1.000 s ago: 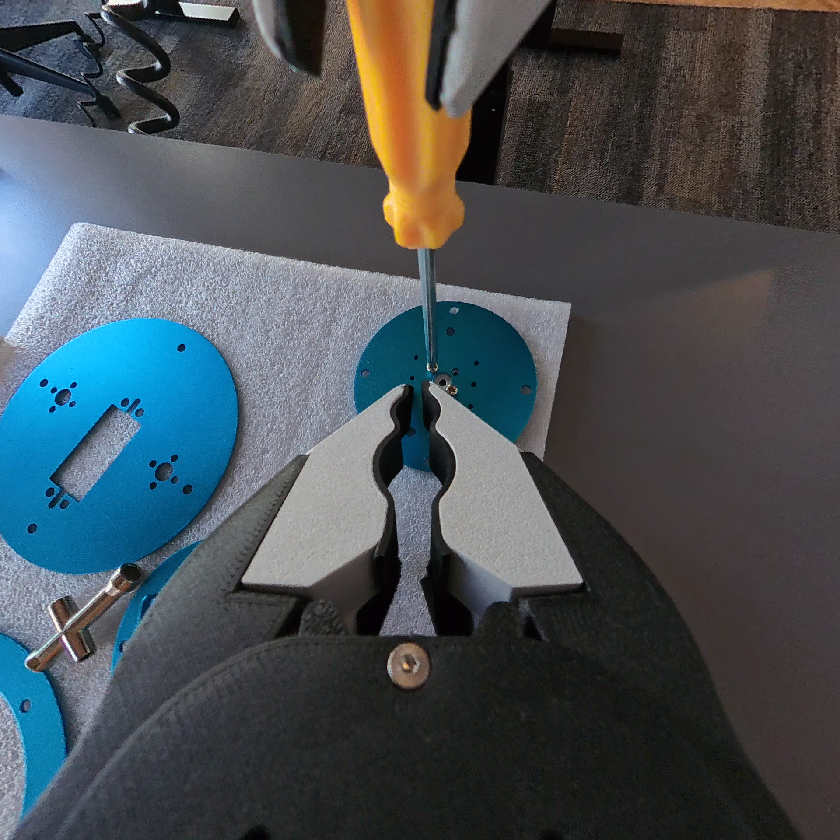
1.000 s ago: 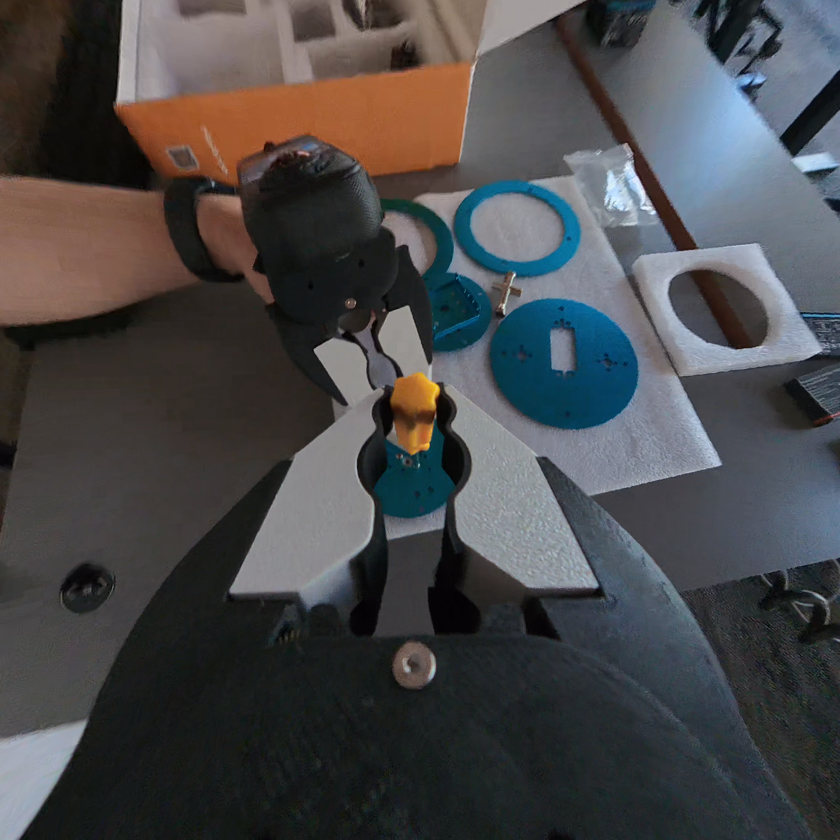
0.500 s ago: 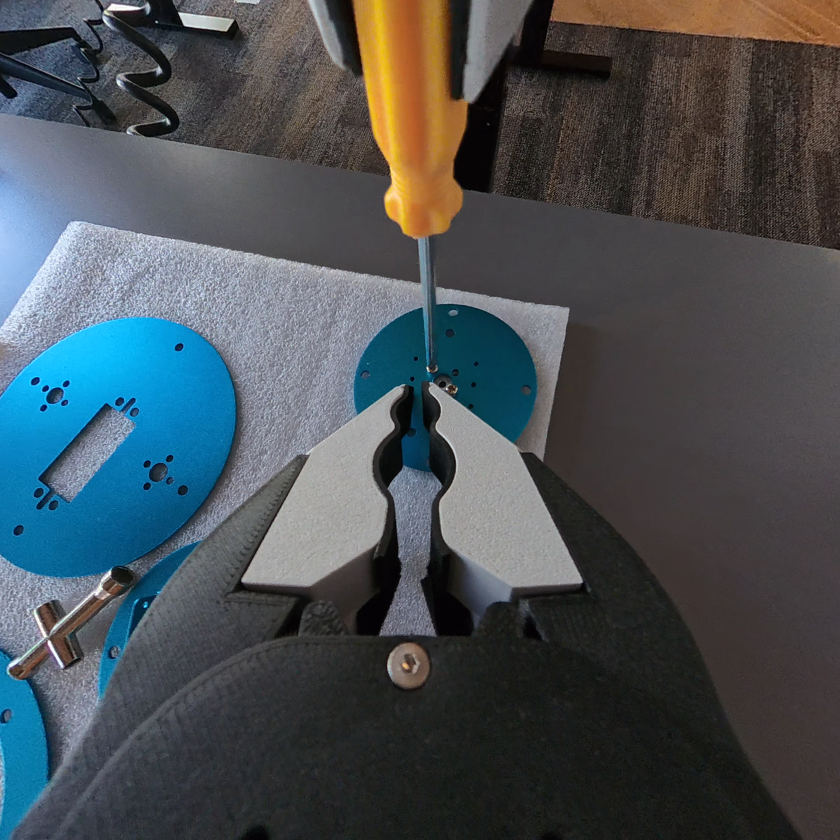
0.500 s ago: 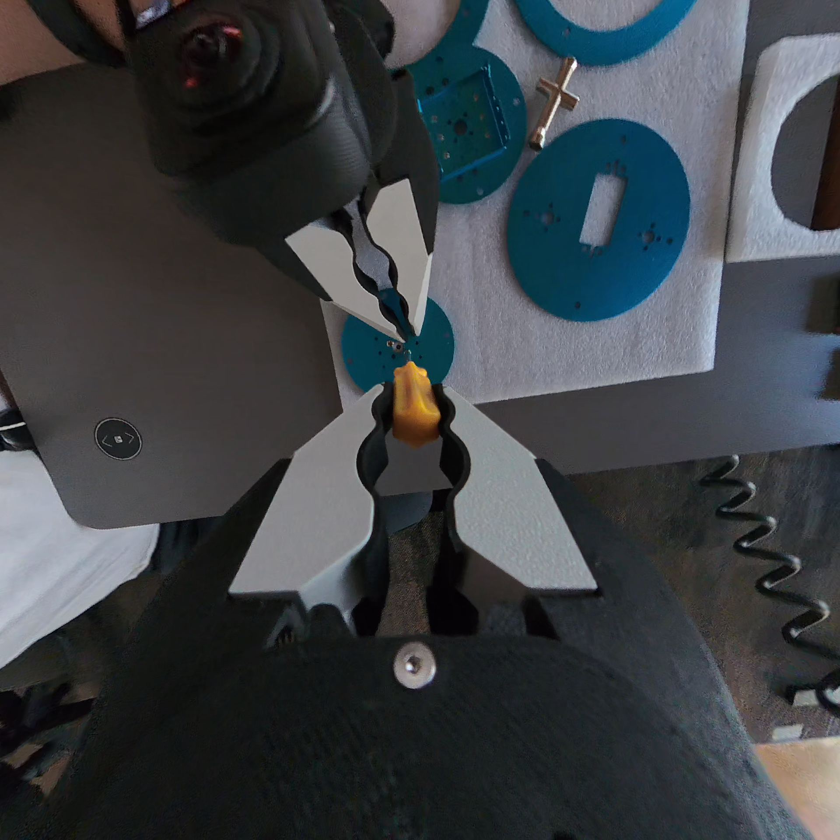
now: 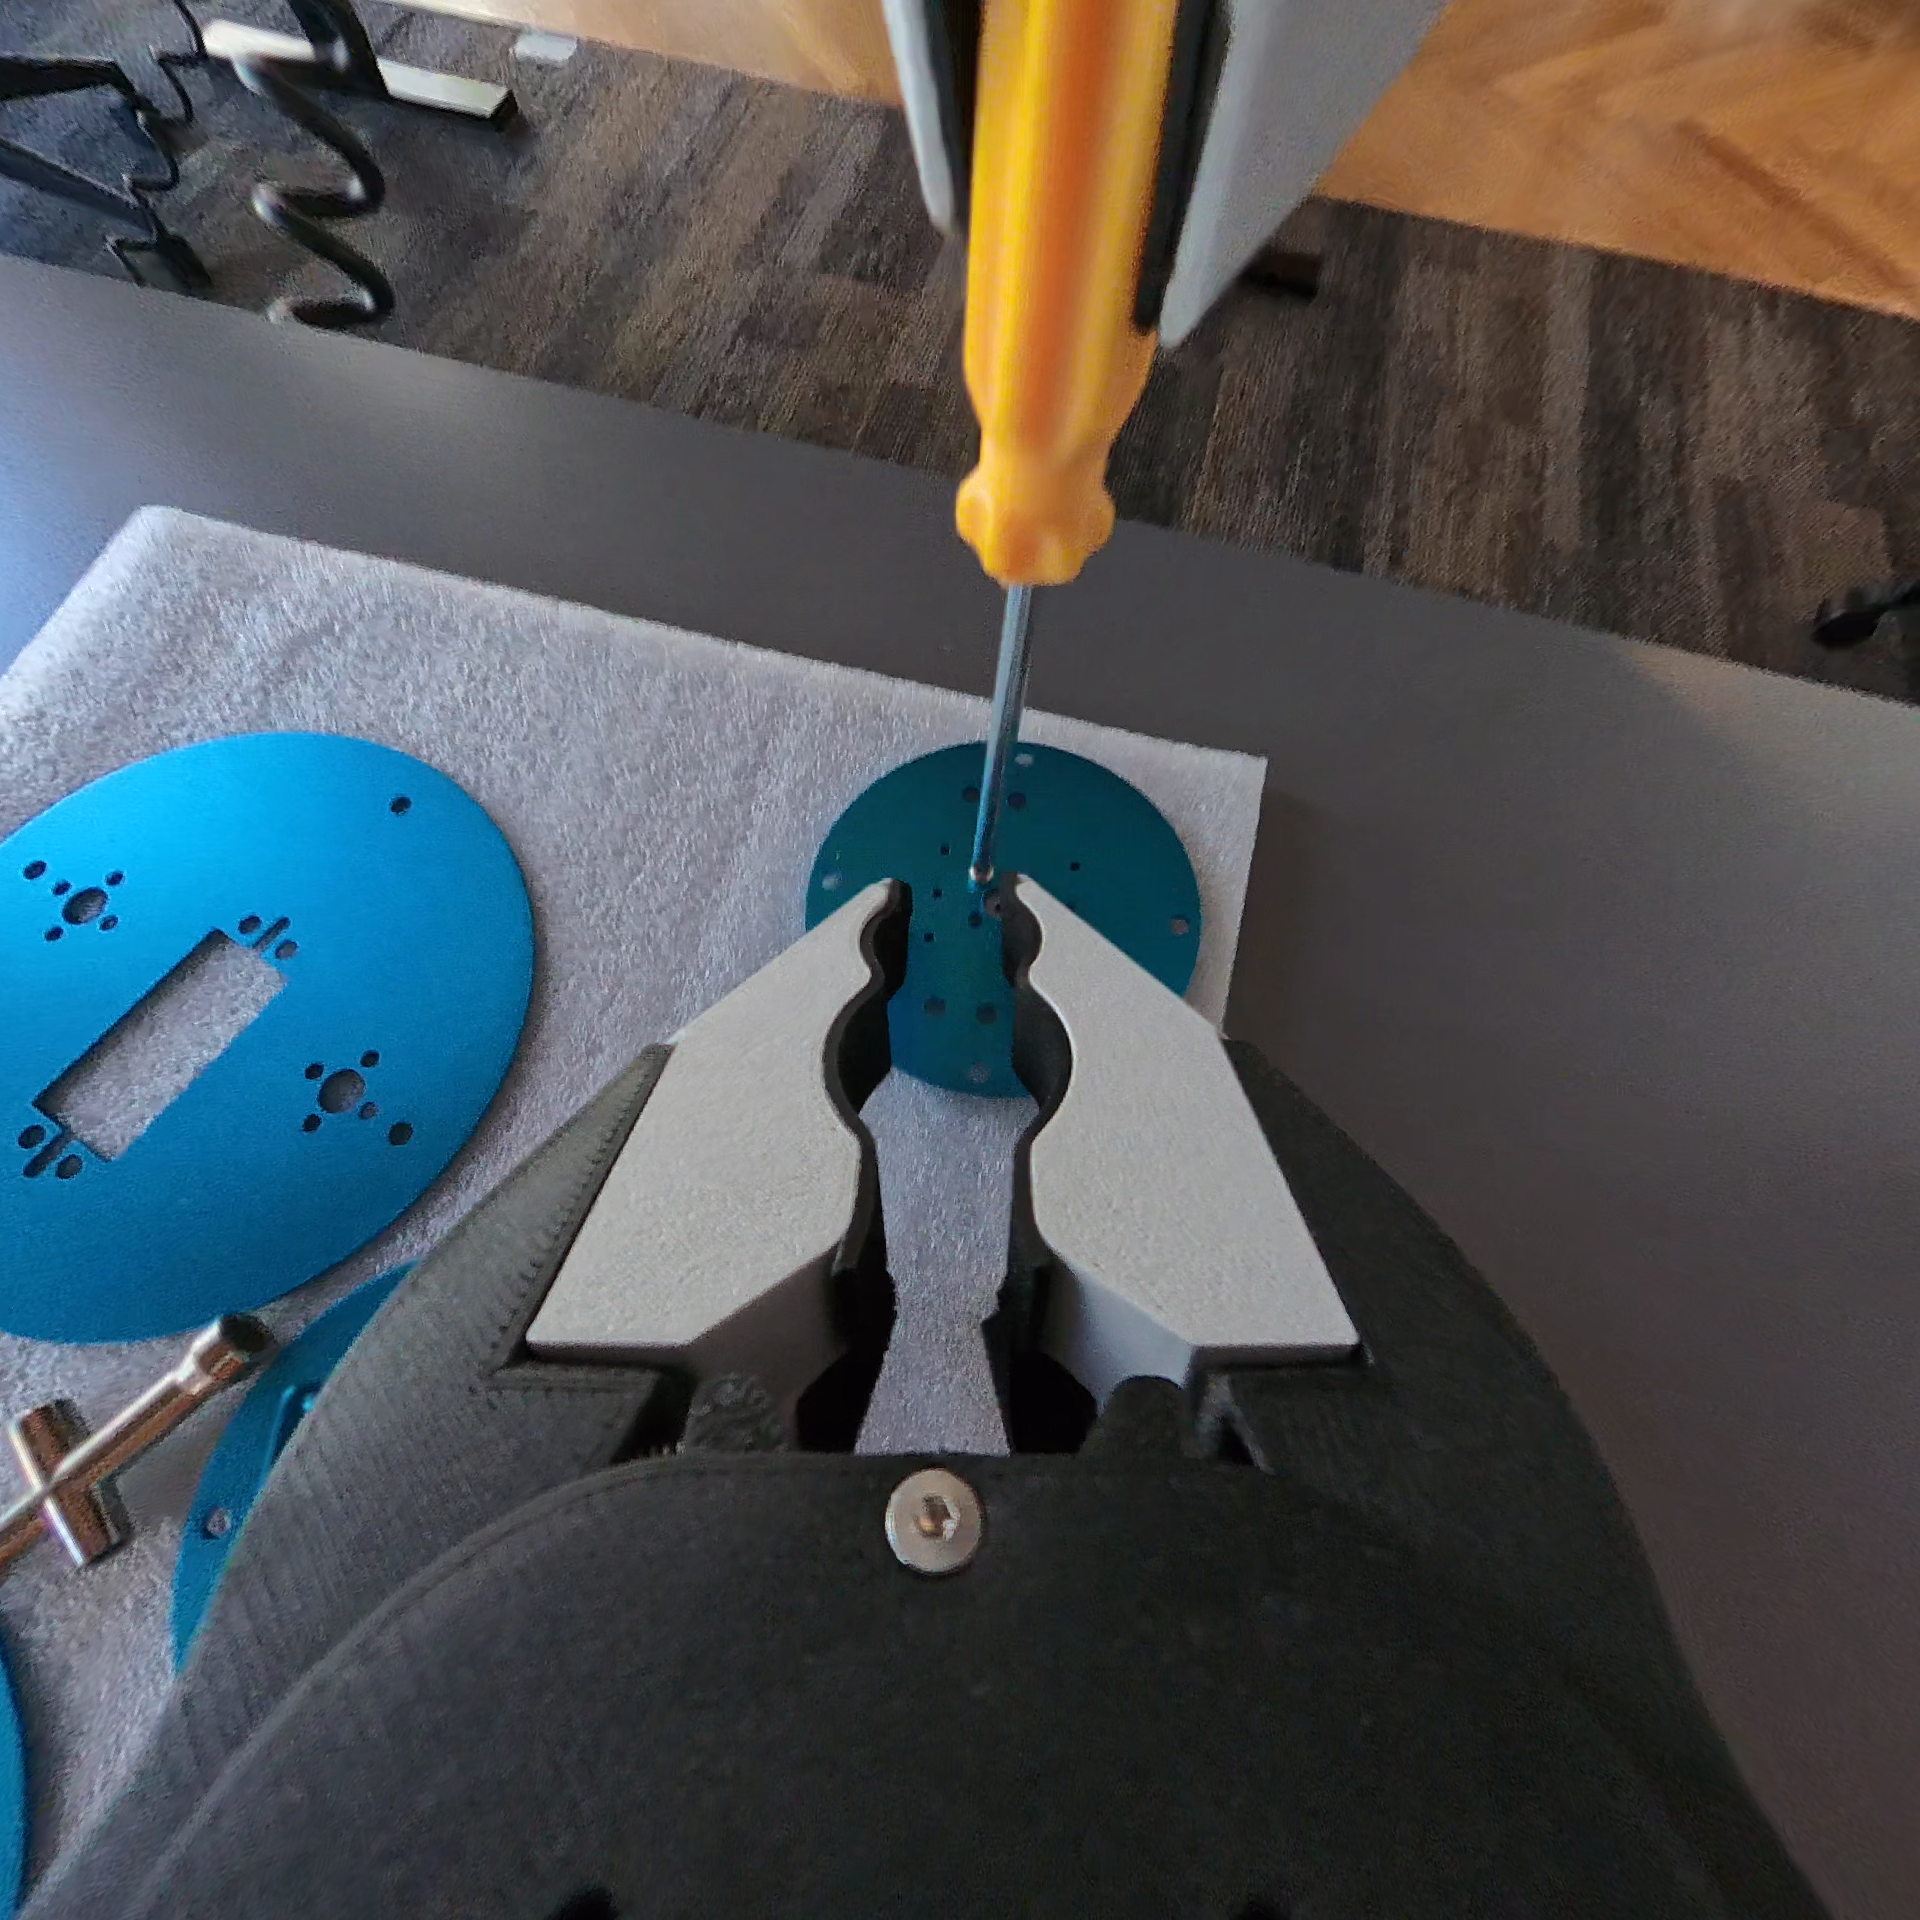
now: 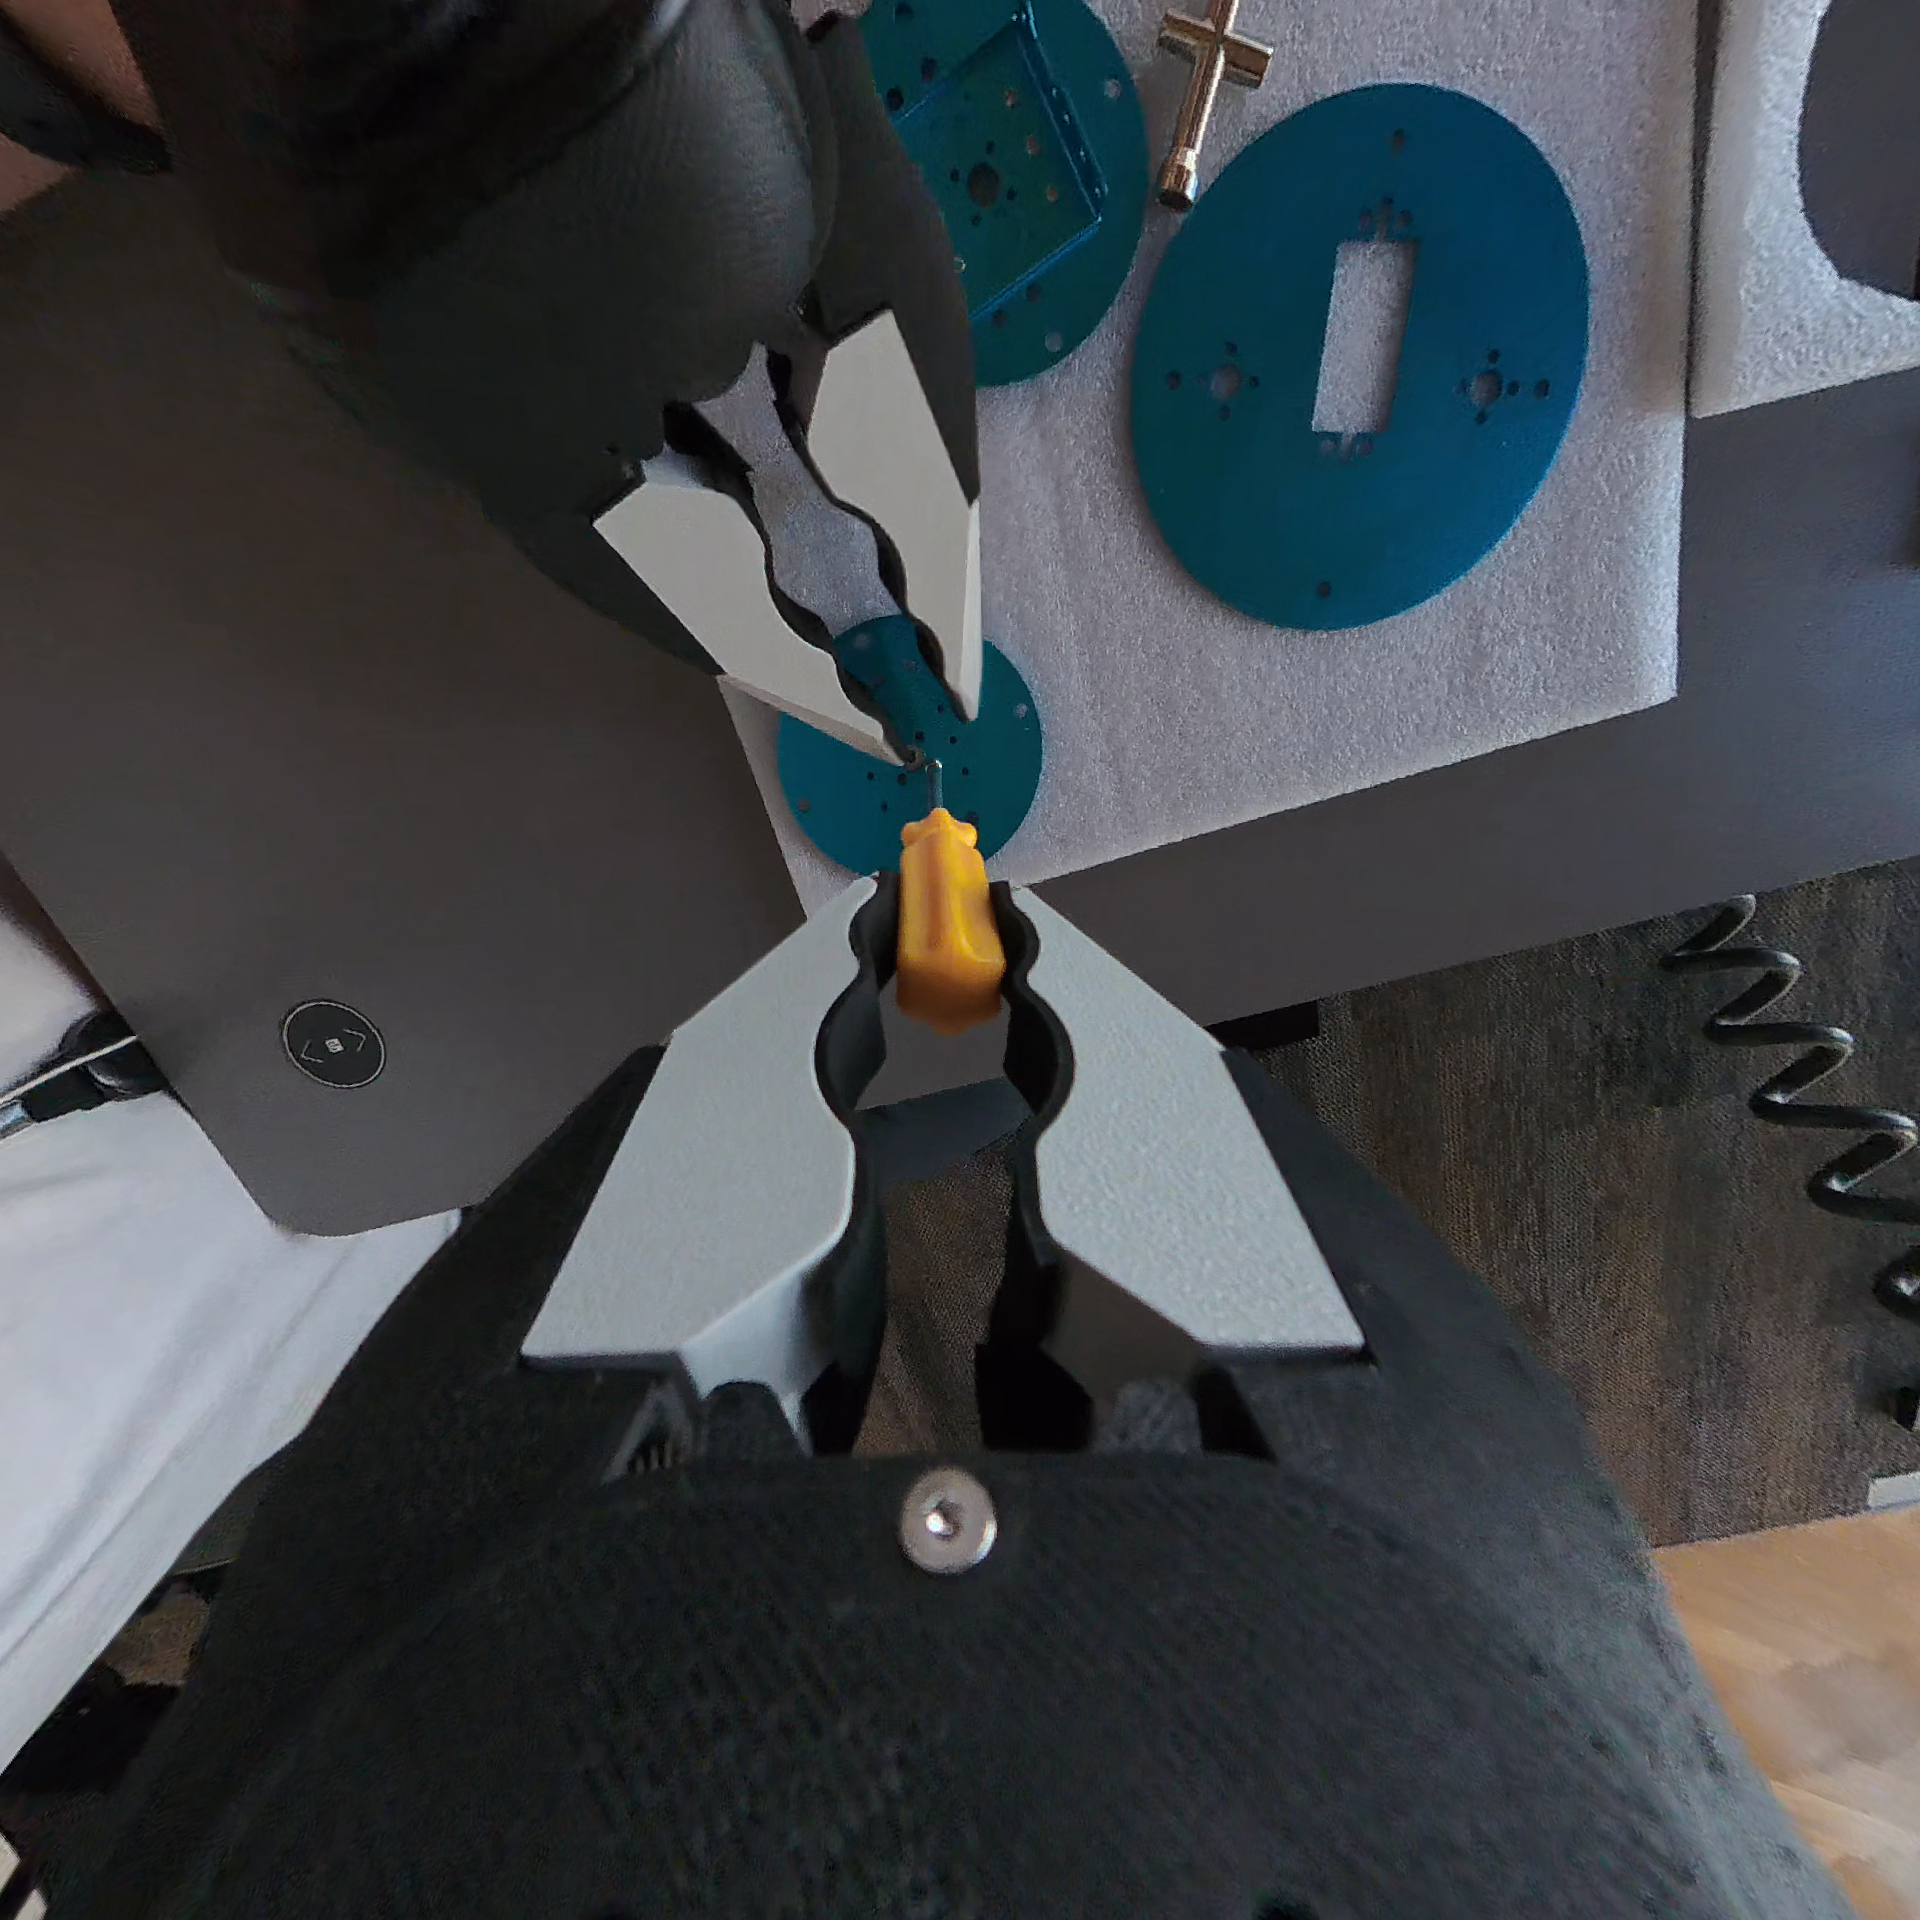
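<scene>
My right gripper (image 6: 943, 888) is shut on the yellow handle of a small screwdriver (image 6: 940, 935). It holds the screwdriver steeply over the table with the tip down on a small round blue disc (image 6: 997, 758) full of holes. In the left wrist view the screwdriver (image 5: 1049, 364) comes down from the top, held by the right gripper (image 5: 1060, 275). Its tip rests near the middle of the disc (image 5: 1101, 842). My left gripper (image 5: 958, 894) is open, with its tips low over the disc on either side of the screwdriver tip. It holds nothing.
The disc lies at the corner of a white foam sheet (image 5: 644, 727) on a dark grey table (image 5: 1558, 1039). On the sheet lie a large blue plate with a rectangular slot (image 5: 208, 1039), a metal cross wrench (image 5: 62, 1475) and another blue plate (image 6: 1018, 187). A coiled cable (image 6: 1818, 1091) lies on the floor. Across from one pair of fingers to the other is roughly 9 centimeters.
My left gripper's jaws, nearly together at the disc's middle before, have opened. The right gripper has swung from a low angle to nearly straight above, and the screwdriver tip has stayed on the disc.
</scene>
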### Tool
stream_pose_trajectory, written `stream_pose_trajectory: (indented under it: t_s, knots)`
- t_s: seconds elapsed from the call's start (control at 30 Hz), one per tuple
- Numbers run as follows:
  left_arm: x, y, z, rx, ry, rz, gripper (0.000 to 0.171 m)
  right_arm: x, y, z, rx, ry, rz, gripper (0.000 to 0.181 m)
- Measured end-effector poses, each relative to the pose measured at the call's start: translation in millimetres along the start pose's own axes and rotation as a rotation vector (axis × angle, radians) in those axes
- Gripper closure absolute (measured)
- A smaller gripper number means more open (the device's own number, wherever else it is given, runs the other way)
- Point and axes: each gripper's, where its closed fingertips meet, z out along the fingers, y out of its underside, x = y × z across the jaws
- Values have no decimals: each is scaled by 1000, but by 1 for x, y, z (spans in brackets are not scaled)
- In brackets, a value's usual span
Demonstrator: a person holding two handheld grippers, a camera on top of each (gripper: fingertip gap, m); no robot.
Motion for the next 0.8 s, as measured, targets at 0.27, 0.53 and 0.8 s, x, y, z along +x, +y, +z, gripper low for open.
stream_pose_trajectory:
  t_s: [0.27,0.53,0.8]
  knots:
    - [6,-41,-6,169,-29,67,168,-1,-4,1,-25,-1,-24,164]
    - [8,-42,-2,177,-25,102,169,-4,-4,-1,-15,-74,-213,161]
    - [9,-42,-3,177,-10,97,169,-6,-10,-12,131,-17,-629,153]
